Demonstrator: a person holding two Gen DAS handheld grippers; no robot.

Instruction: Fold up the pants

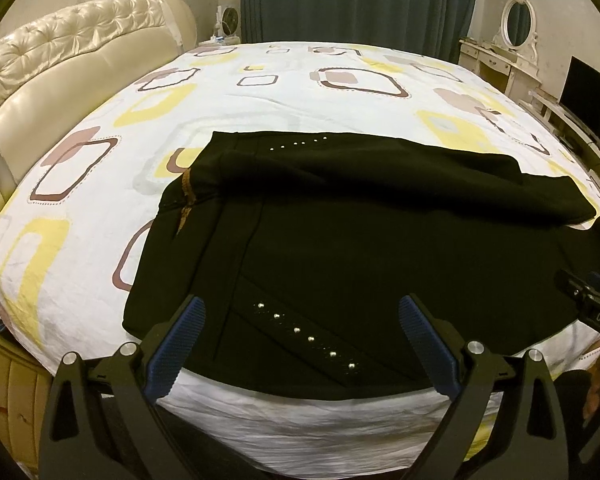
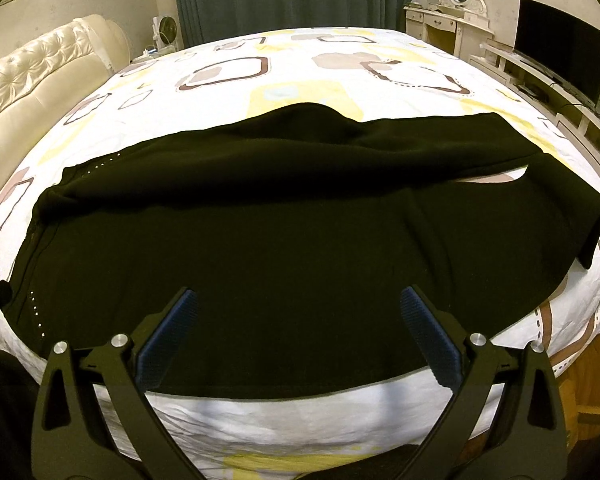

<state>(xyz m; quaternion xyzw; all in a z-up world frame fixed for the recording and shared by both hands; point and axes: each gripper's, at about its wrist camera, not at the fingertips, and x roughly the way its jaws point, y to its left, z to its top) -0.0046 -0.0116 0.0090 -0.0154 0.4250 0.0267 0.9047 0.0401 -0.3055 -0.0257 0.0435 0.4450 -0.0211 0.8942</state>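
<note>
Both jaws gape wide, holding nothing. The left gripper (image 1: 300, 312) and right gripper (image 2: 299, 306) should pinch the black pants (image 1: 340, 248) at the near edge, then lift evenly toward the far leg.

Both fisheye views look from the near edge of the bed with the white sheet patterned in yellow and brown squares (image 1: 260, 92), low and close, facing the dark teal curtain (image 1: 356, 0). The left view sits over the waist end of the black studded fabric pants (image 1: 320, 248), the right over the legs. They share pants, bed and curtain.
</note>
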